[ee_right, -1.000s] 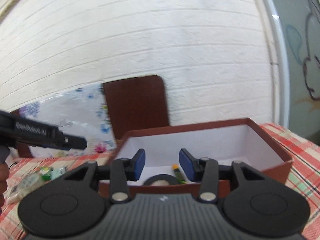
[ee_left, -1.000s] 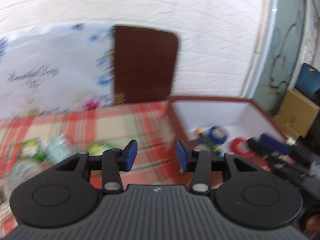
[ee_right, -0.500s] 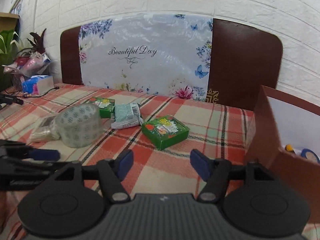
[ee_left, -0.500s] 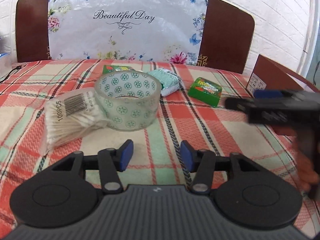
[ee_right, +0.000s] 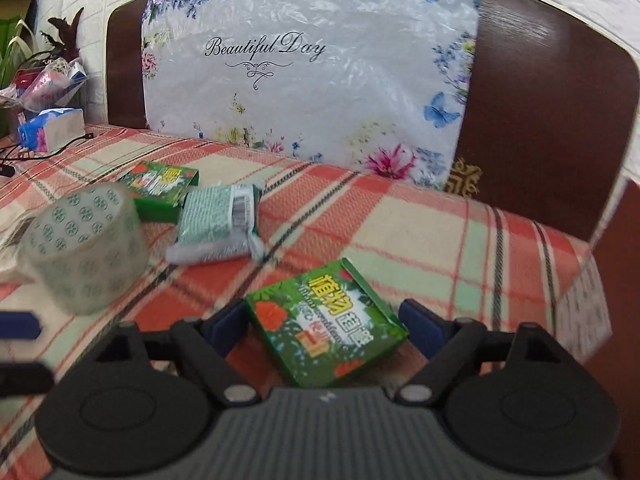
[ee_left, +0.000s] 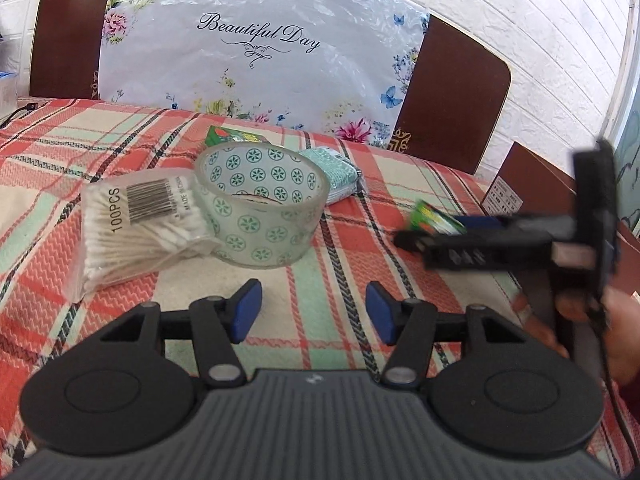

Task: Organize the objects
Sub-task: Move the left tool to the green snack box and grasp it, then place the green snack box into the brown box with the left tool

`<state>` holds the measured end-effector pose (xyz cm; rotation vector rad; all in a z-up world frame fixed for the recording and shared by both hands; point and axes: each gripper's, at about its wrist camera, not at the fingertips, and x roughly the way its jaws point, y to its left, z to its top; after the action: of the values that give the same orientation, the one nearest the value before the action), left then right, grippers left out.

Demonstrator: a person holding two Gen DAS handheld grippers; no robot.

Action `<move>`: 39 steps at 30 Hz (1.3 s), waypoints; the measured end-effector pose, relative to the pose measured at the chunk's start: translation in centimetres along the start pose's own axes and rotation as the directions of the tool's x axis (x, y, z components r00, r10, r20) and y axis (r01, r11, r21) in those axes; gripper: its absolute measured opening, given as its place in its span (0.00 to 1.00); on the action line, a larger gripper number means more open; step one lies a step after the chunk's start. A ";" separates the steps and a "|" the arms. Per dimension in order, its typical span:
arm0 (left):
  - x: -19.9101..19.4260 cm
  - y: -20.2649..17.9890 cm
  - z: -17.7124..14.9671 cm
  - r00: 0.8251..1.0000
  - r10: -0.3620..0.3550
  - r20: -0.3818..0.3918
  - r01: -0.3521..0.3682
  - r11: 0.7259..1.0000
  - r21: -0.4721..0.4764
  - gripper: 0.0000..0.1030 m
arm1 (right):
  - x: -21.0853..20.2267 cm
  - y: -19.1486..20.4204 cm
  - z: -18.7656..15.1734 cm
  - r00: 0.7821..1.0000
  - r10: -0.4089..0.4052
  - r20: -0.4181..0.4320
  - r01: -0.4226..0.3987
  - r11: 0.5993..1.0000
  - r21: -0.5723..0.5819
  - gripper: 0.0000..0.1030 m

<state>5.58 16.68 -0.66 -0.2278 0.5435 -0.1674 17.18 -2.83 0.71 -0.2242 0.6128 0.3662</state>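
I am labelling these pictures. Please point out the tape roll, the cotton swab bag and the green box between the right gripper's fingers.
tape roll (ee_left: 264,204), left wrist view, outer wall
cotton swab bag (ee_left: 136,228), left wrist view, middle
green box (ee_right: 326,328), right wrist view, printed top

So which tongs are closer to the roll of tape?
Left. The left tongs sit open just in front of the tape roll. The right tongs are off to its right, around a green box.

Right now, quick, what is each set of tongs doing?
Left tongs: open, empty.
Right tongs: open around the green box, not clamped.
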 end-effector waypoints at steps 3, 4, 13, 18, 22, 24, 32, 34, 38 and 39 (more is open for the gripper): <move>0.0 0.0 0.0 1.000 -0.003 -0.004 0.003 1.000 0.004 0.59 | -3.0 0.6 -2.2 1.000 -0.011 -0.013 0.011 1.000 0.008 0.83; 0.0 -0.1 0.0 1.000 -0.002 -0.005 0.002 1.000 0.008 0.59 | -4.3 0.8 -3.1 1.000 -0.016 -0.018 0.017 1.000 0.013 0.82; -0.5 -2.3 0.7 0.993 -0.077 -0.089 0.079 0.997 0.026 0.66 | -14.9 1.5 -10.2 1.000 -0.009 -0.022 0.008 1.000 -0.020 0.97; -1.1 -7.0 1.2 0.943 -0.292 -0.157 0.295 0.955 -0.006 0.66 | -16.9 1.0 -12.0 0.999 -0.041 -0.018 0.041 0.999 -0.019 0.96; -0.6 -10.7 0.7 0.915 -0.320 -0.246 0.349 0.933 0.084 0.66 | -16.6 0.7 -11.9 0.999 -0.026 -0.020 0.026 1.000 -0.012 0.91; -0.6 -11.3 0.1 0.899 -0.336 -0.281 0.371 0.925 0.080 0.66 | -16.8 0.7 -12.2 1.000 -0.019 -0.013 0.018 1.000 -0.007 0.89; 0.8 -12.7 -1.6 0.846 -0.354 -0.399 0.407 0.912 0.052 0.52 | -16.4 -0.7 -12.2 0.999 0.038 -0.030 -0.036 0.997 0.075 0.77; 0.2 -13.4 -1.8 0.863 -0.329 -0.384 0.390 0.916 0.092 0.52 | -16.6 -0.6 -12.2 0.999 0.045 -0.022 -0.043 0.996 0.075 0.67; -0.3 -13.7 -0.9 0.871 -0.327 -0.367 0.374 0.925 0.064 0.50 | -17.0 -0.7 -12.2 0.999 0.042 -0.003 -0.042 0.996 0.078 0.65; -0.8 -13.8 -0.2 0.874 -0.335 -0.351 0.378 0.924 0.060 0.49 | -17.3 -0.6 -12.2 0.999 0.035 0.012 -0.036 0.996 0.076 0.65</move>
<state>3.47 3.53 3.07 -0.1744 0.8254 -0.6102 -1.98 -11.75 1.39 -0.1379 0.6196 0.3771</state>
